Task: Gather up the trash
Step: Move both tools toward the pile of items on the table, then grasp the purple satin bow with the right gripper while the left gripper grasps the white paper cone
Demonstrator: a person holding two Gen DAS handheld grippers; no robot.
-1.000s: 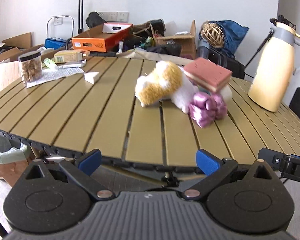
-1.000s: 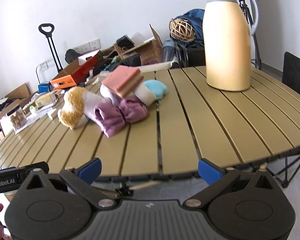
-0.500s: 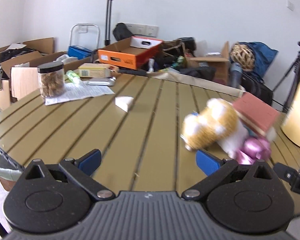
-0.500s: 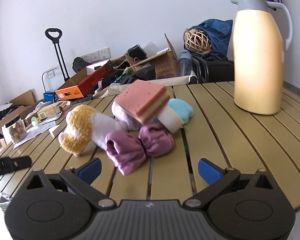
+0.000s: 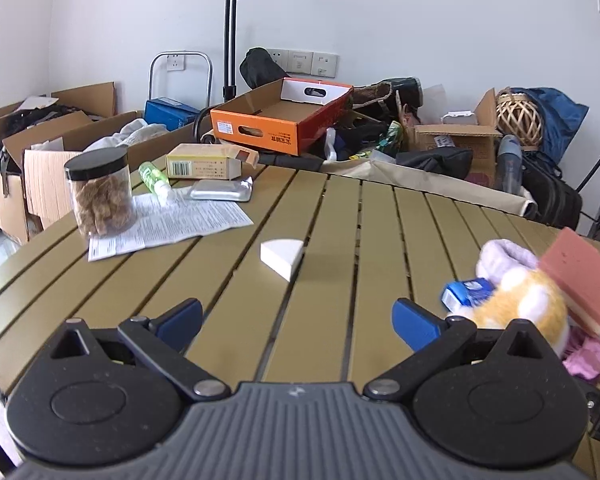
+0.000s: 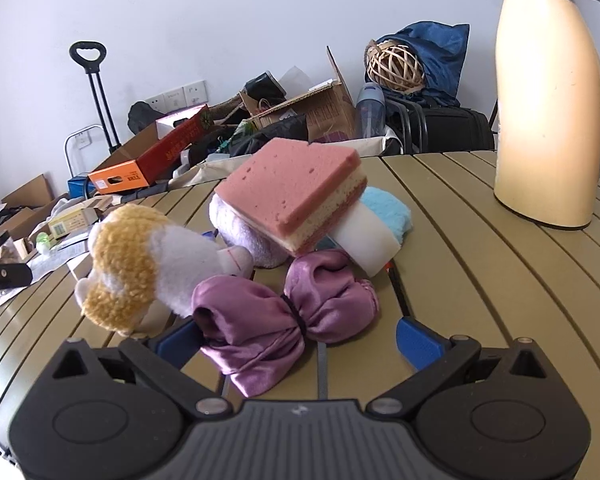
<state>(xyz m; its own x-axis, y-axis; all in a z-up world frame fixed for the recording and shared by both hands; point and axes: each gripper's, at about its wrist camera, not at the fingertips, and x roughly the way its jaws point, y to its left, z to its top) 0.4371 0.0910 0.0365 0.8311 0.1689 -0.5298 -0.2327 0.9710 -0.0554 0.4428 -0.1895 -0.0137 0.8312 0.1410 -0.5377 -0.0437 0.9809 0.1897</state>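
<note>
Left claw [image 5: 296, 318] wide, empty; has swung left off toy pile, now faces white wedge [image 5: 282, 257] at 12 o'clock on worktop [image 5: 228, 280]. Right claw [image 6: 298, 338] wide, has closed in; purple bow [image 6: 284, 316] between tips. Likely wedge pickup next.

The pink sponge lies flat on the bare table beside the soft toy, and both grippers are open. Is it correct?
Not quite. The pink sponge does not lie flat on the table: the right wrist view shows it tilted, resting on top of the pile. Both grippers are open.
</note>
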